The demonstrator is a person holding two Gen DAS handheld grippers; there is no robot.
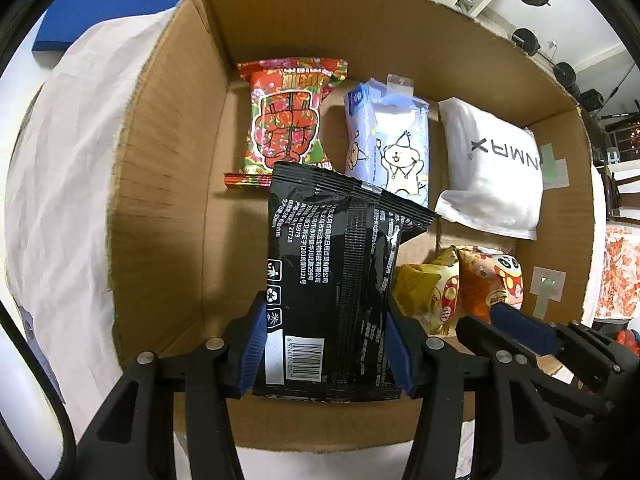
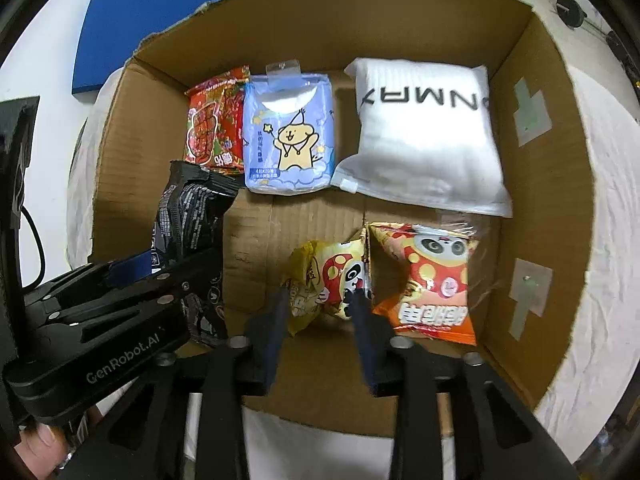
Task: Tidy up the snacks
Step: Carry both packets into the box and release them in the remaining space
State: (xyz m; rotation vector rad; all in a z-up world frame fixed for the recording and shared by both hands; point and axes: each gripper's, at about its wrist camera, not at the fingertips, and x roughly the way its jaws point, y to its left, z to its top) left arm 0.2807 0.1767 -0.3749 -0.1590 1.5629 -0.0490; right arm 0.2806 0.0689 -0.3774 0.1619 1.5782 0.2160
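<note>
Your left gripper (image 1: 326,344) is clamped on the black packet (image 1: 336,280) — blue pads pressing both its sides — and holds it upright over the left part of the cardboard box (image 2: 560,184). Your right gripper (image 2: 320,320) stands apart around the yellow panda snack (image 2: 332,276), its fingers not pressing it; the orange panda snack (image 2: 432,280) lies just beside. Along the far wall sit 3 packs — a red floral packet (image 1: 286,116), a light-blue cartoon pack (image 2: 290,136) and a white pouch (image 2: 428,132).
</note>
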